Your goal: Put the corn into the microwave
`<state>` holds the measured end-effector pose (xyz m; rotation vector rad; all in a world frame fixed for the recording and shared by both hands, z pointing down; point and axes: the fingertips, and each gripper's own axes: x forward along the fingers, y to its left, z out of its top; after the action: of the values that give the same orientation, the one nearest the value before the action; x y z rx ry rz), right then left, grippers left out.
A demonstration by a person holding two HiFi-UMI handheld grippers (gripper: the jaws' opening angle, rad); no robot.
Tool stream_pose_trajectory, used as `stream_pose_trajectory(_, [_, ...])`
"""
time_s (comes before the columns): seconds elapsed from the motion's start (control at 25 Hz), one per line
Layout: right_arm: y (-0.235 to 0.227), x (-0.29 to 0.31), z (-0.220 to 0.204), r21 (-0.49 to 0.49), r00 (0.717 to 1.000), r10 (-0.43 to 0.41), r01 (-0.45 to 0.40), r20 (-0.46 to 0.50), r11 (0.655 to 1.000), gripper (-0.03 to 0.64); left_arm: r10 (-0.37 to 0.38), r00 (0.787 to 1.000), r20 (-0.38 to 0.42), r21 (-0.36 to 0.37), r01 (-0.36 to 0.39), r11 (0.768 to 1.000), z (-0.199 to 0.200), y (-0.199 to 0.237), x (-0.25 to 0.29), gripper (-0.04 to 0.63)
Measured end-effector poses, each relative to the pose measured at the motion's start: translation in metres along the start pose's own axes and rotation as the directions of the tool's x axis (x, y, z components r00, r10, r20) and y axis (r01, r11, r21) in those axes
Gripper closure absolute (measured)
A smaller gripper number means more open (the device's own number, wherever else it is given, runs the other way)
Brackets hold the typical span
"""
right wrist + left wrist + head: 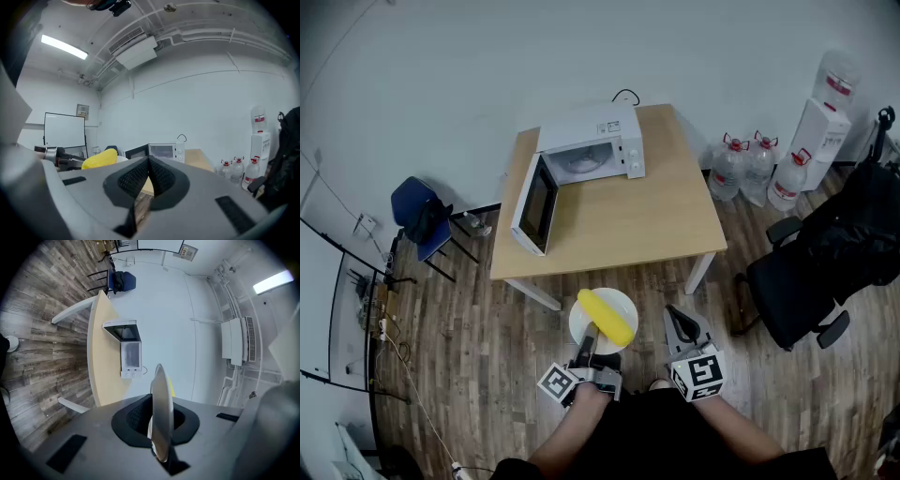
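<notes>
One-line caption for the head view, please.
Left gripper clamps a white plate carrying the corn, right gripper shut and empty, open microwave ahead on the table.

Mostly hidden corn
From the left gripper view the edge-on plate [161, 413] hides nearly all the corn [171, 386]; the microwave [586, 127] interior perhaps holds a turntable, too small to tell.

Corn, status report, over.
Left tongs shut on plate; right tongs shut, empty. Corn on plate, short of table. Microwave door open; nothing in way.
</notes>
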<state>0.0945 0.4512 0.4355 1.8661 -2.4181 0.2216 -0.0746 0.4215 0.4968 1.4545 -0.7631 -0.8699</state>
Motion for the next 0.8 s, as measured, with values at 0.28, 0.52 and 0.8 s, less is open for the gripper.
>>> stream_pose_trajectory(0.28, [-0.014,-0.004,-0.001,0.054,0.999,0.024,-0.026,0.030,0.998,0.557,0.003,1.000,0.006,-0.011,-0.003,1.000,-0.011,0.001,0.006,0.577])
stream_pose_trajectory(0.52, [-0.050,0.003,-0.006,0.061,0.999,-0.037,0.035,0.028,0.998,0.557,0.008,1.000,-0.006,-0.013,-0.008,1.000,-0.006,0.008,0.019,0.577])
stream_pose_trajectory(0.8, [-0.073,0.036,-0.014,0.048,0.997,-0.078,0.079,-0.018,0.996,0.557,0.028,0.999,-0.029,-0.003,-0.028,1.000,0.014,0.022,0.068,0.575])
